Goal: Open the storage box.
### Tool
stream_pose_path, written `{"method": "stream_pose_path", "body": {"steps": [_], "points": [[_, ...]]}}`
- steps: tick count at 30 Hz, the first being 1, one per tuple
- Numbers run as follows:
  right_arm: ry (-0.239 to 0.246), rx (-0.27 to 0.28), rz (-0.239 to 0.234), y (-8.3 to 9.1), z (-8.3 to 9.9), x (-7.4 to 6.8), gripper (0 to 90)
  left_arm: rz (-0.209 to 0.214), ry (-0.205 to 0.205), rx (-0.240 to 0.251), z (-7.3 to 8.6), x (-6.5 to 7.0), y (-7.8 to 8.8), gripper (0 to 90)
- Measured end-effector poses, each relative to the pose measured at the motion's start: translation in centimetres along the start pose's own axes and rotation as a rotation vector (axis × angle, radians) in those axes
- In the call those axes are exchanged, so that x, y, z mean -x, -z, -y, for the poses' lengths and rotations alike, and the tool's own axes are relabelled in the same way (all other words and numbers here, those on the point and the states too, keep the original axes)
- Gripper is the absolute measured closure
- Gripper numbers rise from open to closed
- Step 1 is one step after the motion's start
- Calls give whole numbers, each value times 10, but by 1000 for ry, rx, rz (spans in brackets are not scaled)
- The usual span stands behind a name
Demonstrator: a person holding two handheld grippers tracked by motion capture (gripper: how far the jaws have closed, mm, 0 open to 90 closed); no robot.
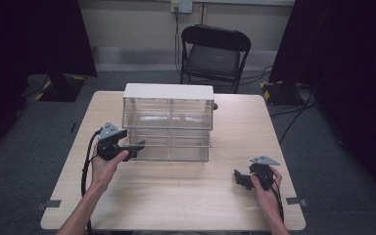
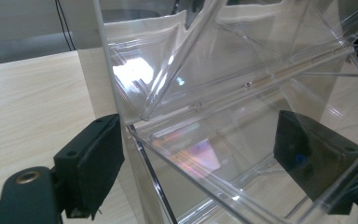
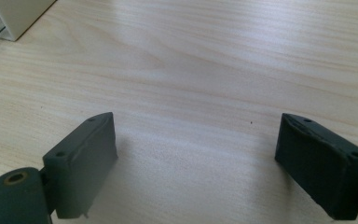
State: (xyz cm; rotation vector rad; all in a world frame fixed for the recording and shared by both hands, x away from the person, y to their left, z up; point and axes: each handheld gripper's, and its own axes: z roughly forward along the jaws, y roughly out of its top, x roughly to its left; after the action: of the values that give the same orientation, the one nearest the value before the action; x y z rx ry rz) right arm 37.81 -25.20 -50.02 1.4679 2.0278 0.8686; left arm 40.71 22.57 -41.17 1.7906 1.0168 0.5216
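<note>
The clear drawer cabinet [image 1: 168,122] sits mid-table. The left gripper [image 1: 138,145], at its 8 o'clock, straddles the lower drawer's corner wall [image 2: 142,154] with jaws spread; it should close squarely before pulling. The right gripper [image 1: 240,177] rests spread at 4 o'clock.

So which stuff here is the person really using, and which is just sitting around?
Probably being used:
- clear plastic drawer box, on the table
- its lower left drawer, with the open jaws either side of its corner wall
- left gripper, at that drawer

Just sitting around:
- right gripper, jaws open over bare table
- black folding chair behind the table
- cables on the floor
</note>
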Motion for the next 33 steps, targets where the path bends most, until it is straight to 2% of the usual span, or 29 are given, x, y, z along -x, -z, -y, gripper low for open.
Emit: {"method": "stream_pose_path", "body": {"steps": [7, 16, 18, 23, 33], "points": [[0, 0, 0, 0, 0, 0, 118, 0, -12, -1, -1, 0, 0, 158], [0, 0, 0, 0, 0, 0, 117, 14, 0, 8, -1, 1, -1, 164], [0, 0, 0, 0, 0, 0, 117, 11, -10, -4, -2, 0, 0, 169], [0, 0, 0, 0, 0, 0, 118, 24, -15, 12, -3, 1, 1, 162], [0, 0, 0, 0, 0, 0, 118, 28, -11, 13, -4, 0, 0, 157]]}}
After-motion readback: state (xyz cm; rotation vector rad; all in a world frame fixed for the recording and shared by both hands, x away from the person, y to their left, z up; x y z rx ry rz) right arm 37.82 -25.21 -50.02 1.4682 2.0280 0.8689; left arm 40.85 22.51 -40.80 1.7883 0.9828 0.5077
